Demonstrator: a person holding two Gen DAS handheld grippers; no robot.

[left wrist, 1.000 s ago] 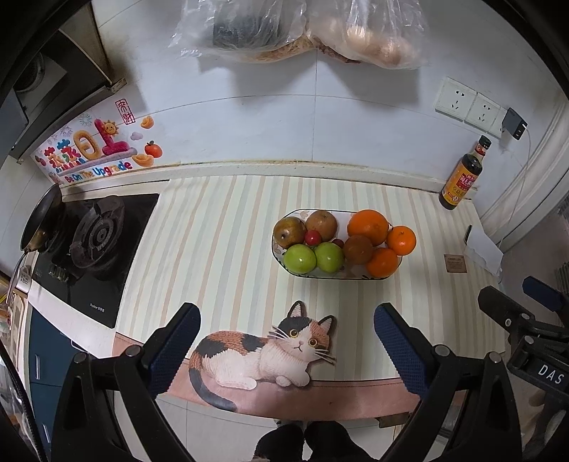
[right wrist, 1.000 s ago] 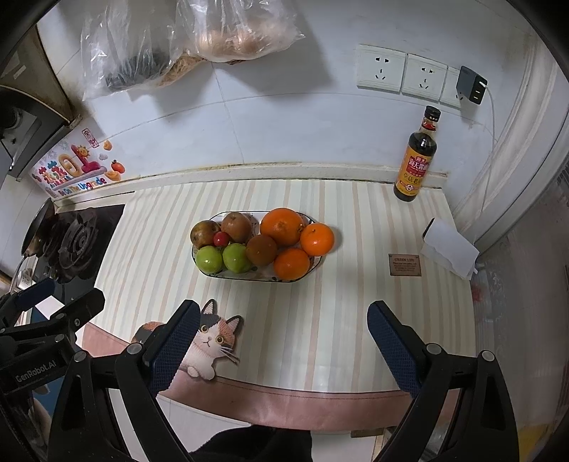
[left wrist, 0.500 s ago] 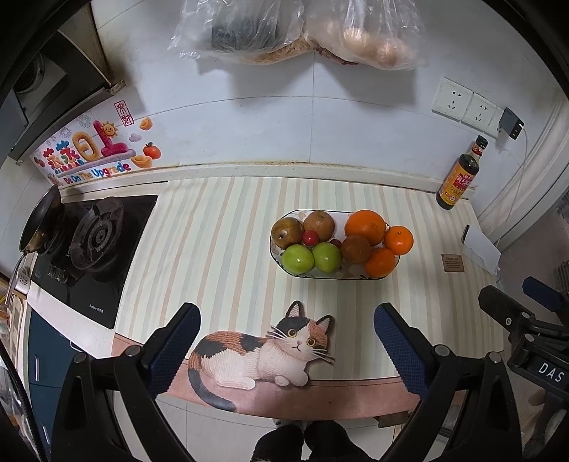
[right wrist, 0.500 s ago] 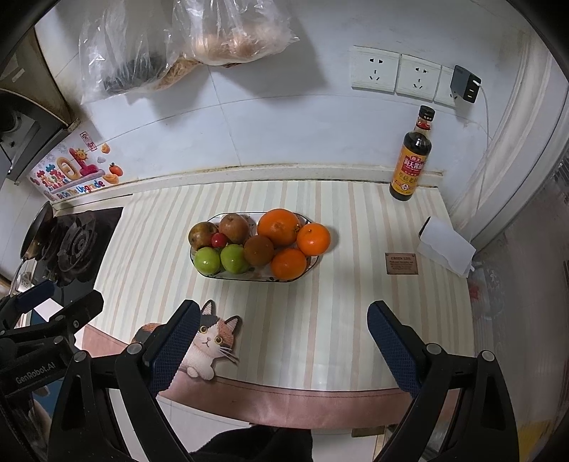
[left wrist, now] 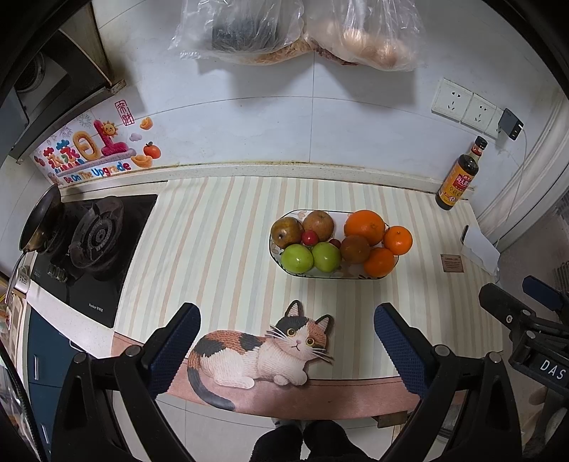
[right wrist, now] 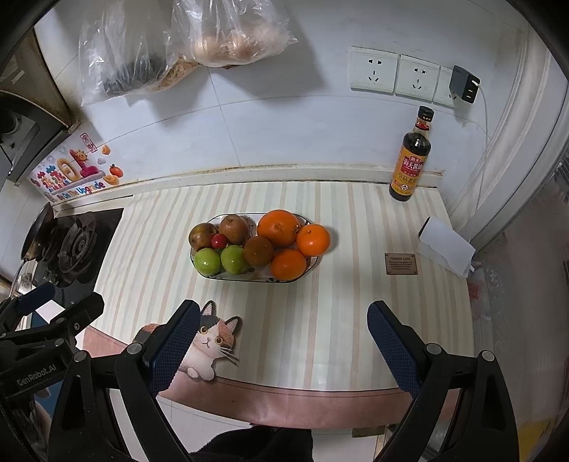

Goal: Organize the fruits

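Observation:
An oval fruit plate [left wrist: 284, 214] [right wrist: 302, 273] sits mid-counter on the striped mat. It holds brown pears [left wrist: 286, 231] [right wrist: 233, 228], green apples [left wrist: 297, 257] [right wrist: 207, 261], a small red fruit [left wrist: 309, 237] [right wrist: 219, 241] and several oranges [left wrist: 364, 227] [right wrist: 278, 227]. My left gripper [left wrist: 286, 341] is open and empty, held back over the counter's front edge. My right gripper [right wrist: 279, 341] is open and empty, also at the front edge. Each gripper shows at the side of the other's view.
A soy sauce bottle [left wrist: 458, 176] [right wrist: 410, 156] stands at the back right. A white tissue pack [right wrist: 446, 247] and a small brown card [right wrist: 401, 263] lie right. A gas stove [left wrist: 90, 236] with a pan is left. Plastic bags [left wrist: 295, 32] hang on the wall.
Both grippers have drifted slightly; the plate sits a little left and lower in the views. Both stay open and empty.

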